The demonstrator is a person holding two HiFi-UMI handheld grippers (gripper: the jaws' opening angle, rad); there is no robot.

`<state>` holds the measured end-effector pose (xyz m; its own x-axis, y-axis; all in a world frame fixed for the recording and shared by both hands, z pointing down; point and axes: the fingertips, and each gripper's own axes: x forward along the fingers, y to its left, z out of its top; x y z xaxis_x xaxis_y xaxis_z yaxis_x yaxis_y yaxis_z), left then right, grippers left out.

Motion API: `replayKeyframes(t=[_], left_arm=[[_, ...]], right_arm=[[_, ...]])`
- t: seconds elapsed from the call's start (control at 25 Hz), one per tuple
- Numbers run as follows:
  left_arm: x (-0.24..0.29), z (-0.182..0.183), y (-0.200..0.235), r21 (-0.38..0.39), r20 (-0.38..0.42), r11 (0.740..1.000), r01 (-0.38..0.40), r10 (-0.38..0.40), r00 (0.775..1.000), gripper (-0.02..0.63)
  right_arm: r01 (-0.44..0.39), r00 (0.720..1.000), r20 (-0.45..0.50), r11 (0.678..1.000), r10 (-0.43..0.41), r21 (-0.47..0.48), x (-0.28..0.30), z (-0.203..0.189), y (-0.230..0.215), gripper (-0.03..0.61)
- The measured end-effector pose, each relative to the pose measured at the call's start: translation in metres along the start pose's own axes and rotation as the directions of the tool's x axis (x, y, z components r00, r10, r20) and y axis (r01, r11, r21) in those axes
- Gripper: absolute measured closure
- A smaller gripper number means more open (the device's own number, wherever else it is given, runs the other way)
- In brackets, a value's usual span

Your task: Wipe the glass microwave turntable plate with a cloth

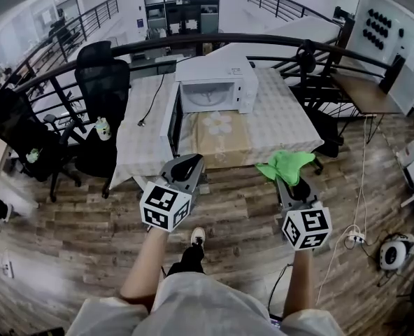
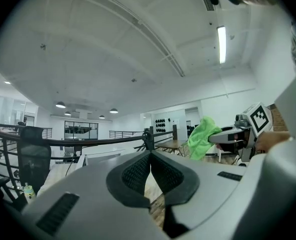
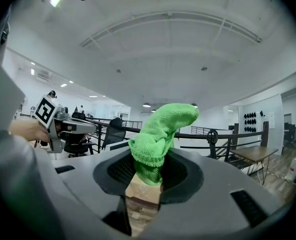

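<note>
A white microwave [image 1: 214, 82] stands on a cloth-covered table [image 1: 277, 121] with its door [image 1: 172, 121] swung open to the left. I cannot make out the glass turntable plate; a pale flower-like shape [image 1: 219, 123] lies on the table before the oven. My right gripper [image 1: 286, 178] is shut on a bright green cloth [image 1: 285, 163], held short of the table's front edge. The cloth [image 3: 160, 131] sticks up from between the jaws. My left gripper [image 1: 191, 159] is shut with nothing in it, its pads [image 2: 138, 171] meeting. It is raised beside the right gripper, near the open door.
Black office chairs [image 1: 102, 82] stand left of the table. A dark curved railing [image 1: 193, 42] runs behind it. A cable [image 1: 151, 103] trails across the table's left side. A wooden desk [image 1: 364, 93] is at right, with a power strip [image 1: 354, 239] and a white device [image 1: 394, 250] on the floor.
</note>
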<state>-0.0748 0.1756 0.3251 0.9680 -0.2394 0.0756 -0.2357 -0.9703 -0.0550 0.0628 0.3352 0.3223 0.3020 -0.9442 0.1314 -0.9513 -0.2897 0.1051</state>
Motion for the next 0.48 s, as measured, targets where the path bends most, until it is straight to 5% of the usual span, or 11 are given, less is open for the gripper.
replayKeyframes(t=[0.24, 0.48], left_arm=[[0.074, -0.009, 0.046, -0.008, 0.004, 1.000, -0.010, 0.010, 1.000, 0.594], [0.175, -0.017, 0.150, -0.064, -0.028, 0.993, -0.097, 0.096, 0.995, 0.594]], right_arm=[[-0.001, 1.000, -0.005, 1.000, 0.001, -0.017, 0.076, -0.002, -0.039, 0.446], [0.027, 0.999, -0.041, 0.998, -0.029, -0.048, 0.187, 0.012, -0.081, 0.445]])
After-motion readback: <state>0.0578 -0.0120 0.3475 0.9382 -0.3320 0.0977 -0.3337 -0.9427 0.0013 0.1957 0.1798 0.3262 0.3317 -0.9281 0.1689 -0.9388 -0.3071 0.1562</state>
